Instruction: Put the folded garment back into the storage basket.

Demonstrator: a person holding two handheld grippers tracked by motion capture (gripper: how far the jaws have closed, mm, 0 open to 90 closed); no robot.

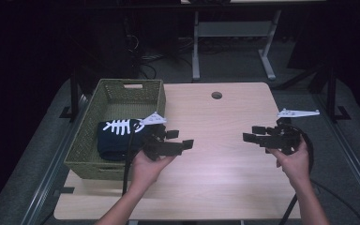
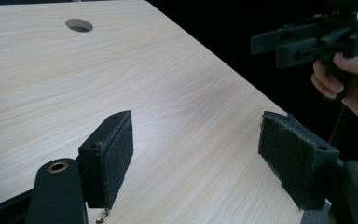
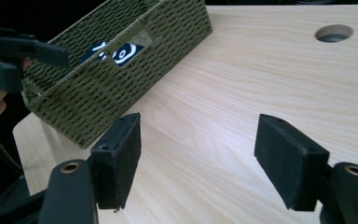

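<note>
A green woven basket stands at the table's left side and holds a folded dark garment with a white fishbone print. My left gripper hovers just right of the basket, jaws open and empty, pointing toward the table's middle. My right gripper hangs near the right edge, open and empty, pointing left. In the left gripper view my left gripper frames bare wood, with the right gripper farther off. The right gripper in its own view faces the basket and the garment inside.
The light wooden table has a round cable hole near its far edge. Table legs and cables stand on the dark floor beyond. Open wood lies between the two grippers.
</note>
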